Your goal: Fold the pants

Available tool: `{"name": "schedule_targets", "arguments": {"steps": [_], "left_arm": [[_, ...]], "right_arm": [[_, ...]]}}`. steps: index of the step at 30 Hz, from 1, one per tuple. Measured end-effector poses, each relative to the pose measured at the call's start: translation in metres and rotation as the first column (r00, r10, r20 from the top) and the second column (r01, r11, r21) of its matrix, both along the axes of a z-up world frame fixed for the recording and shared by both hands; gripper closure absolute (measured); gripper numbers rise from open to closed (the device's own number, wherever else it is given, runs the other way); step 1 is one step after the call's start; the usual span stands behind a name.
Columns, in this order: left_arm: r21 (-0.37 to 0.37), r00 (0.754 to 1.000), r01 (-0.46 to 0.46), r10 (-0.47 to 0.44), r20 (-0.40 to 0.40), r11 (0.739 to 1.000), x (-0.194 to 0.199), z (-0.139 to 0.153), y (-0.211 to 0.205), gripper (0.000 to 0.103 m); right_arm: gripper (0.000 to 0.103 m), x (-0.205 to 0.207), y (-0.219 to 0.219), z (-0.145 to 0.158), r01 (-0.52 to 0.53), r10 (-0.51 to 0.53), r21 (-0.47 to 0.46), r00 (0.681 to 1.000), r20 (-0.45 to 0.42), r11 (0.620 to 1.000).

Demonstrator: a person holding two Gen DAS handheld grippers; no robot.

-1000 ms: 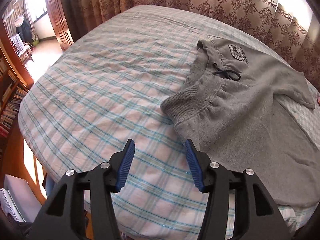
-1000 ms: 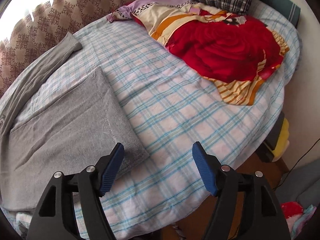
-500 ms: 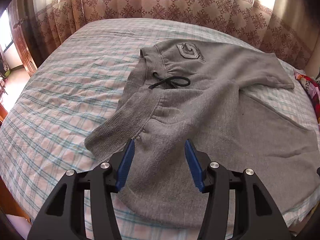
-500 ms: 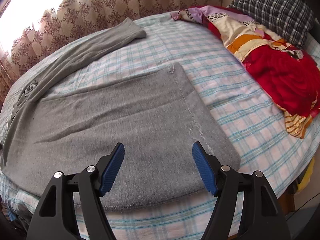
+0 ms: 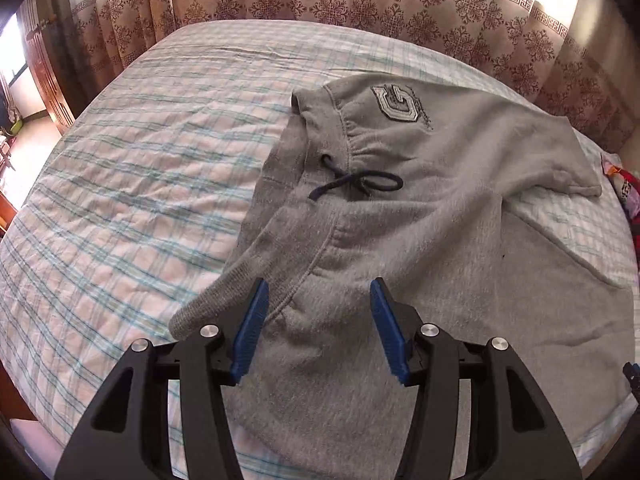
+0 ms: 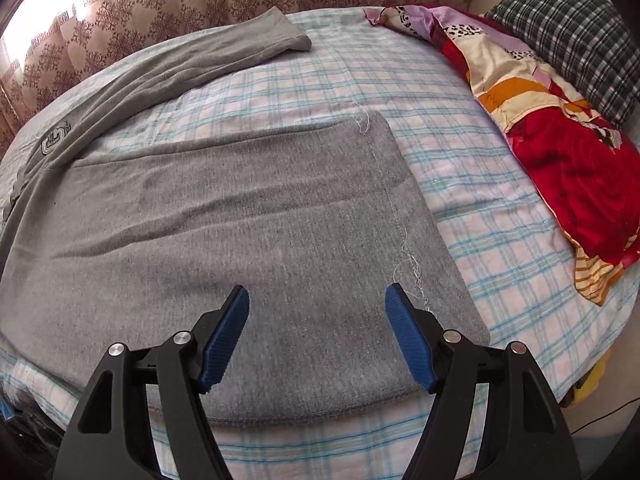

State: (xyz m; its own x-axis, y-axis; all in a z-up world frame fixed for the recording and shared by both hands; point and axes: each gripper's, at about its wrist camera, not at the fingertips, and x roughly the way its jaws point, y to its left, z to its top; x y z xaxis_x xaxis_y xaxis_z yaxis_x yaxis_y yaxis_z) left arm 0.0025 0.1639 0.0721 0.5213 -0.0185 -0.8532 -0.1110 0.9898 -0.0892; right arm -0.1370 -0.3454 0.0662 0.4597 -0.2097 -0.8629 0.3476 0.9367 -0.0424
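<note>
Blue pads (image 5: 250, 326) of my left gripper (image 5: 316, 330) opening over the waistband, nothing pinched. Right gripper (image 6: 316, 336) wide apart above the leg hem. Grey pants (image 6: 240, 220) lie spread on the plaid bed (image 5: 120, 200); drawstring (image 5: 356, 184) beyond.

Your left gripper (image 5: 318, 312) hangs over the grey pants (image 5: 400, 240) near the waistband on the plaid bed sheet (image 5: 140, 200), jaws opening, nothing pinched between them.
</note>
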Motion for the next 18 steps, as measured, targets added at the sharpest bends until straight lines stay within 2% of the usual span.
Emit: {"name": "schedule_targets", "arguments": {"steps": [4,7,13,18], "left_arm": [[-0.045,0.998,-0.047,0.049,0.026,0.998,0.039,0.010,0.013,0.042],[-0.079,0.998,-0.067,0.068,0.013,0.995,0.075,0.010,0.020,0.042],[-0.157,0.995,-0.099,0.095,-0.036,0.983,0.146,-0.007,0.037,0.042],[-0.265,0.990,-0.123,0.100,-0.100,0.956,0.188,-0.027,0.049,0.042]], "right_arm": [[0.033,0.017,0.002,0.010,-0.010,0.011,-0.009,0.999,0.036,1.000],[0.033,0.033,0.004,0.006,-0.022,0.022,-0.008,0.999,0.027,1.000],[0.033,0.062,0.012,-0.001,-0.052,0.052,0.012,0.999,0.014,0.999],[0.033,0.088,0.017,-0.004,-0.073,0.073,0.017,0.997,0.000,0.997]]}}
